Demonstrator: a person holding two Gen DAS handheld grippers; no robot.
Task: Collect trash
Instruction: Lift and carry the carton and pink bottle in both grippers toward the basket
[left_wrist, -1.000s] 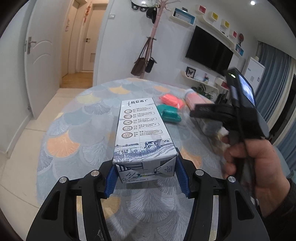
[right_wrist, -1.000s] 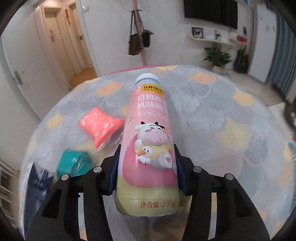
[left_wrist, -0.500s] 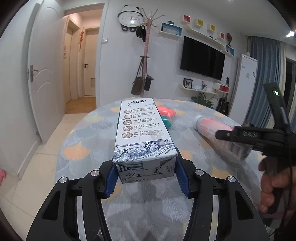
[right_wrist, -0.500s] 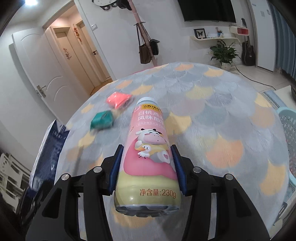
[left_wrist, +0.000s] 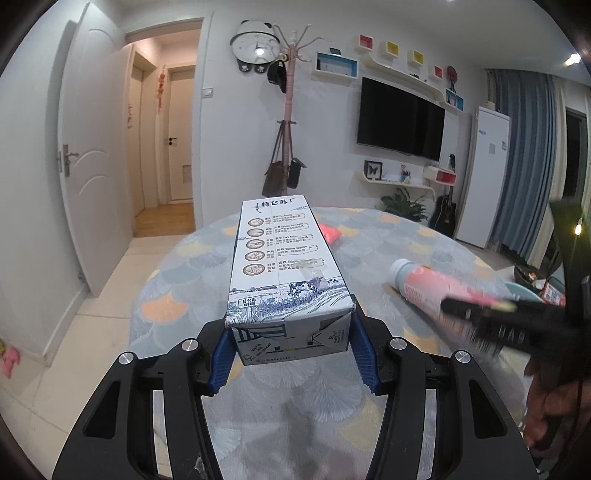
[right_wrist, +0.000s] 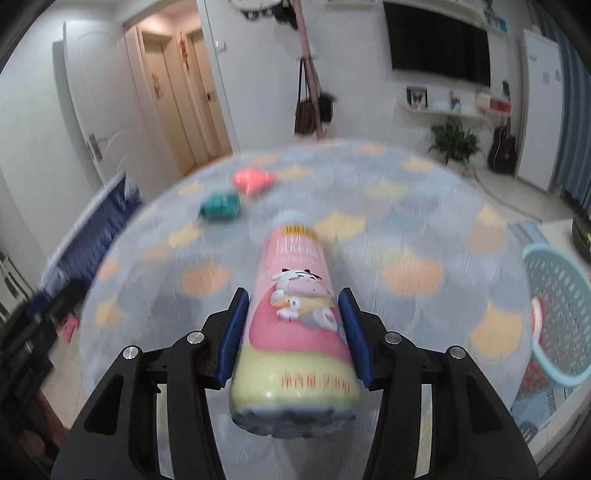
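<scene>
1. We saw the left hand-held gripper (left_wrist: 291, 350) clamped on the base of a milk carton (left_wrist: 284, 273), its blue pads pressed to both sides.
2. The carton was white with blue farm drawings, a cow, and a column of round brown icons; it pointed away from the camera, above the bench (left_wrist: 388, 251).
3. The right hand-held gripper (right_wrist: 293, 332) was clamped on a yogurt bottle (right_wrist: 295, 306), pink with a yellow lower band, a cartoon cow and duck, and a white cap.
4. The bottle pointed forward over the scallop-patterned bench, blurred.
5. Farther out on the bench lay a pink packet (right_wrist: 253, 180) and, near it, a teal packet (right_wrist: 219, 205).
6. A light blue basket (right_wrist: 557, 310) stood off the bench's right edge.
</scene>
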